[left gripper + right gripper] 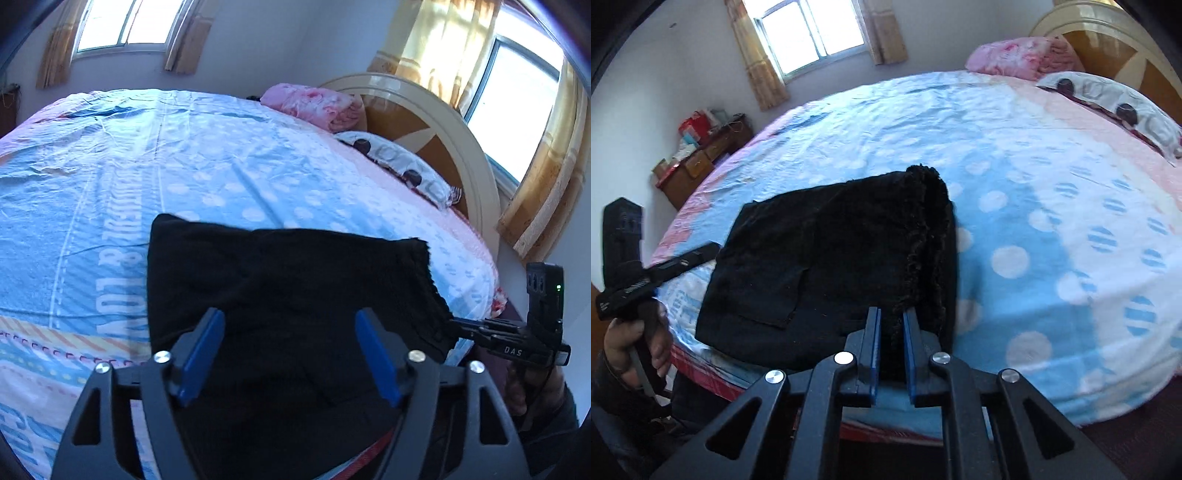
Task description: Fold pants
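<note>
Black pants (295, 277) lie folded into a thick rectangle near the front edge of the bed, with a fuzzy lining along their right edge (923, 240). In the left wrist view my left gripper (291, 336) hovers over the near part of the pants, its blue pads (203, 350) wide apart and touching nothing. In the right wrist view my right gripper (892, 321) is shut on the near end of the fuzzy edge, with black fabric between its narrow pads. From the left wrist view it (461, 326) meets the pants' right corner. The left gripper (701, 254) shows at the pants' left edge.
The bed sheet (184, 166) is blue and pink with white dots. A pink blanket (317, 103) and a pillow (406, 166) lie by the round headboard (476, 155). A wooden dresser (698, 158) with boxes stands at the far wall. A person's hand (628, 339) holds the left gripper.
</note>
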Action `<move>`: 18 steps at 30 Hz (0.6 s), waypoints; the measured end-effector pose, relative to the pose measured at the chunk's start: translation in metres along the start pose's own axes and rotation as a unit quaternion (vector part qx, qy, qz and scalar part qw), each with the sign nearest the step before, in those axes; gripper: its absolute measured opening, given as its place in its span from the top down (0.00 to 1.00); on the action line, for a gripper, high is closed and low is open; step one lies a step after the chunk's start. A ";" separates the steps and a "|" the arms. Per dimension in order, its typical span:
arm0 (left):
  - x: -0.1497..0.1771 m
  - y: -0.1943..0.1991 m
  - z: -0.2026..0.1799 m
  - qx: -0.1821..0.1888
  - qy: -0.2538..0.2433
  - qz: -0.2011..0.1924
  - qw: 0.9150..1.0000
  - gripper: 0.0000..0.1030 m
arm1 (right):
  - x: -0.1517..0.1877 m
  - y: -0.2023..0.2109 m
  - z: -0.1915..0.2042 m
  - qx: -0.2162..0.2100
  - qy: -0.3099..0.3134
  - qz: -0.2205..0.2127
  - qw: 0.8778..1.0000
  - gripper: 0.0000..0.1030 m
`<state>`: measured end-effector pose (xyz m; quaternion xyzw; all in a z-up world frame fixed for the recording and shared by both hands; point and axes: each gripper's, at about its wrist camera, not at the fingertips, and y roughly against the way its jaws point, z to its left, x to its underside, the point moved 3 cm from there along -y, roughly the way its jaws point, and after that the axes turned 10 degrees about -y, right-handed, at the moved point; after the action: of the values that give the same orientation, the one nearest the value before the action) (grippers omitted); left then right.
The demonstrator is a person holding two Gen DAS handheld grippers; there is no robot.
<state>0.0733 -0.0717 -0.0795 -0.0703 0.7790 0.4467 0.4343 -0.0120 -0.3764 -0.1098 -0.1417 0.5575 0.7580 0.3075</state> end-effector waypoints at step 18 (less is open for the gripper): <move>0.015 -0.016 0.013 -0.043 -0.015 0.014 0.999 0.25 | -0.033 0.019 0.010 0.068 0.025 -0.042 0.996 0.69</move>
<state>0.0803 -0.0671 -0.1043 -0.0709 0.7535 0.4867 0.4363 0.0023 -0.3805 -0.0735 -0.1627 0.6091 0.7008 0.3338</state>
